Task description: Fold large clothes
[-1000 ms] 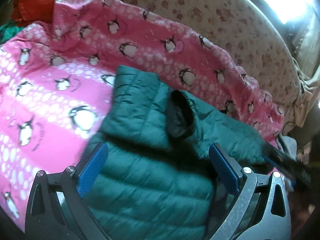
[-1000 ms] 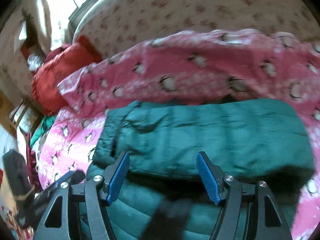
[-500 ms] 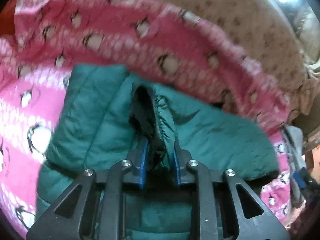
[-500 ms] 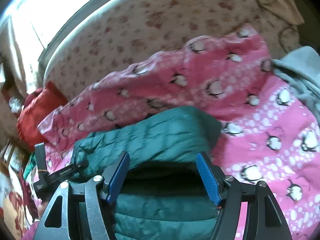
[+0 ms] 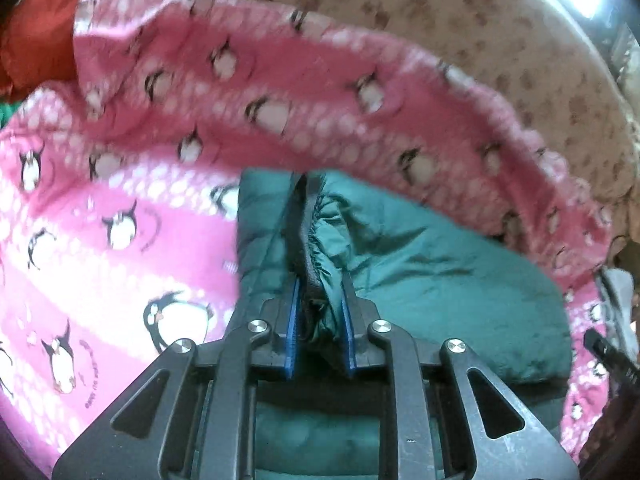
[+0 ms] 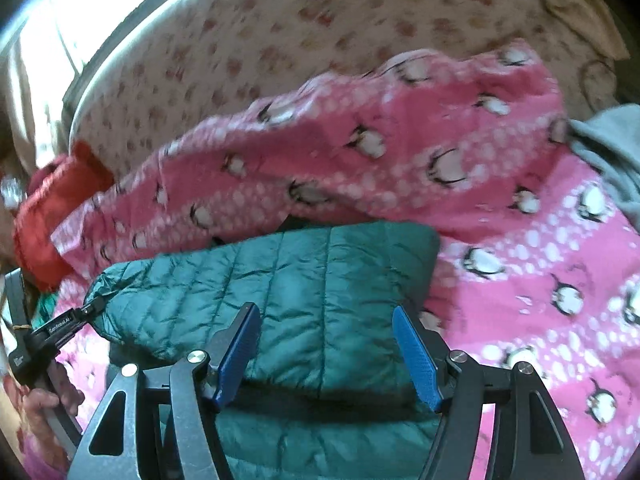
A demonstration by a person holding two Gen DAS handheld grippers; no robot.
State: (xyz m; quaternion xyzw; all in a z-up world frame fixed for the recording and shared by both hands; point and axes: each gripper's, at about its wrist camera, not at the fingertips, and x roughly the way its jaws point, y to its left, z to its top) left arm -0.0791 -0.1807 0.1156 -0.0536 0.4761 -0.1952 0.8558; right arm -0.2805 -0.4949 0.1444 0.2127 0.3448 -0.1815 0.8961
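A dark green quilted puffer jacket lies partly folded on a pink penguin blanket. My left gripper is shut on the jacket's sleeve cuff, a gathered green edge with black lining. In the right wrist view the folded jacket lies in front of my right gripper, which is open and empty, its blue pads over the jacket's near fold. The left gripper shows at the jacket's left end, held by a hand.
A beige flowered sheet covers the bed behind the blanket. A red cushion lies at the far left, a grey garment at the right edge. A bright window is at the top.
My left gripper closed on the sleeve cuff and has lifted it slightly. My right gripper swung toward the jacket's right end, staying open.
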